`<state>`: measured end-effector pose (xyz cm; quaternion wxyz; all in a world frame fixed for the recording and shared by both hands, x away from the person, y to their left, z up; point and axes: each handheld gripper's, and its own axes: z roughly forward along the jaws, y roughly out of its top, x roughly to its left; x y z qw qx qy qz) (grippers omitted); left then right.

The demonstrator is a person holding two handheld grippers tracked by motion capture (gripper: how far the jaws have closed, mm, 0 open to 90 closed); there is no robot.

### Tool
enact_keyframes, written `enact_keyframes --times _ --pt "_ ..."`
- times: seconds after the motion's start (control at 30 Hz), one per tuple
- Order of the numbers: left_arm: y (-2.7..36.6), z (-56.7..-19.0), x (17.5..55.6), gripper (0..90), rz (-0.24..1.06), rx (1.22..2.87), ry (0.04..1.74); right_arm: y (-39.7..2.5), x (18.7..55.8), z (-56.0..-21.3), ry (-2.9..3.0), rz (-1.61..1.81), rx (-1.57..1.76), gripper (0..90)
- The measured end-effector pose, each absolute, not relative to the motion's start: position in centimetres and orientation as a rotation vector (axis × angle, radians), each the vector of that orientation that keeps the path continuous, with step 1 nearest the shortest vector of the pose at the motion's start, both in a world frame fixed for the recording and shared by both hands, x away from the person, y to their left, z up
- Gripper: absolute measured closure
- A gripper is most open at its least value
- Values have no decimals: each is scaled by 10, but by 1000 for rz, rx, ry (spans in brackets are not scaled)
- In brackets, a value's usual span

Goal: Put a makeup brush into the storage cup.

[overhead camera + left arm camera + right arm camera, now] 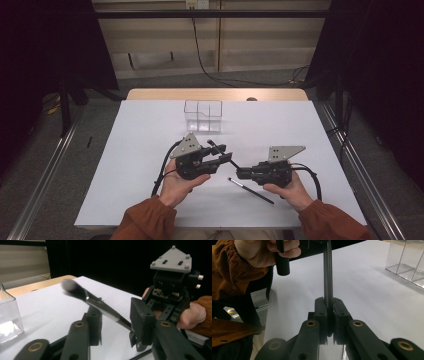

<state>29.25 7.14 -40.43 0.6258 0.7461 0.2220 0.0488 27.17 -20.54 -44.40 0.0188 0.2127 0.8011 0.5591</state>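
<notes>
A makeup brush [100,305] with a grey bristle head and a dark handle hangs above the white table [145,150]. My right gripper [328,305] is shut on the handle's end, and the brush [327,270] runs straight away from its jaws. My left gripper [117,322] is open; the handle passes between its jaws, close to the right-hand pad. In the high view the brush [220,151] slants between the left gripper [222,156] and the right gripper [240,172] at the table's middle front. A second thin black brush [252,191] lies flat on the table in front of the right gripper.
A clear plastic box [203,116] with compartments stands behind the grippers at the table's middle back; the same box [8,315] is at the left of the left gripper view. A wooden strip [215,94] borders the far edge. Bare table lies to either side.
</notes>
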Motion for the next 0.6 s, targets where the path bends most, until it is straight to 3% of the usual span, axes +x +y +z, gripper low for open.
enact_keyframes --times 0.6 --pt "66 -400 291 803 -9 1683 515 -201 271 -449 2506 1715 652 831"
